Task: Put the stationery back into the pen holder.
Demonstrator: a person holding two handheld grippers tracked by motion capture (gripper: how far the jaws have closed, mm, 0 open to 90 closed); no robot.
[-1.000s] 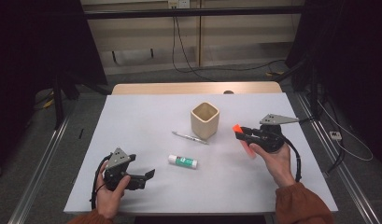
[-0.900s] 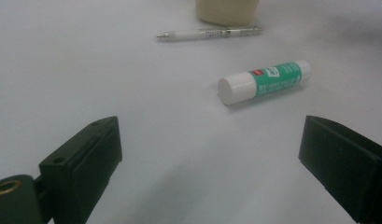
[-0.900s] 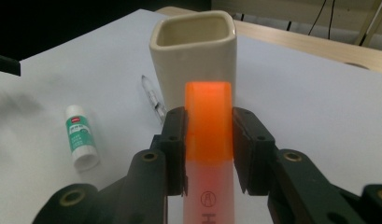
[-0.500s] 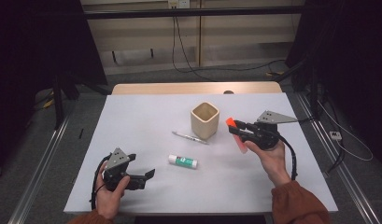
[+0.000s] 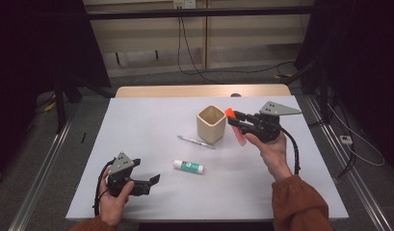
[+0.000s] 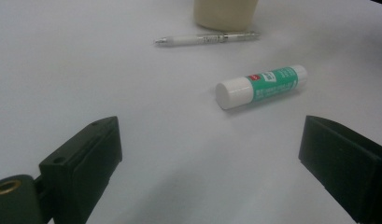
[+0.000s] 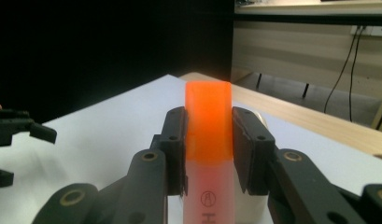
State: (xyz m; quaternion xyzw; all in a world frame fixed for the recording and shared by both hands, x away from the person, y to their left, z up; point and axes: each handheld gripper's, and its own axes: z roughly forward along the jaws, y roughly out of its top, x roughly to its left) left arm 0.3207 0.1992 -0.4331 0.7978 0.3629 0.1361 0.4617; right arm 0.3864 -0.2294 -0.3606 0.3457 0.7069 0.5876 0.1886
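1. Starting at the left, the left tongs (image 5: 153,180) sit low on the white worktop (image 5: 151,130), near the front edge. Their jaws are wide apart and hold nothing.
2. The glue stick (image 5: 188,166) lies on its side just ahead of them. If those tongs slide forward, I think they could bump it and make it roll, because it is round.
3. The pen (image 5: 196,141) lies a little farther back, near the foot of the tan cup (image 5: 211,124).
4. The cup stands upright in the middle of the worktop, with its mouth open to the top.
5. The right tongs (image 5: 237,126) are up in the air, just to the right of the cup. They are clamped on an orange marker (image 5: 235,127), which hangs tilted beside the cup's rim.
6. I think the marker is meant for the cup. It could hit the rim and tip the cup, or slip out early, since the tongs grip it near its orange cap and the long end hangs free.
7. The high view shows how close the marker is to the cup. The right gripper view shows the pads (image 7: 175,140) pressing both sides of the marker (image 7: 208,140). The left gripper view shows the glue stick's white cap (image 6: 233,93) and the green label.
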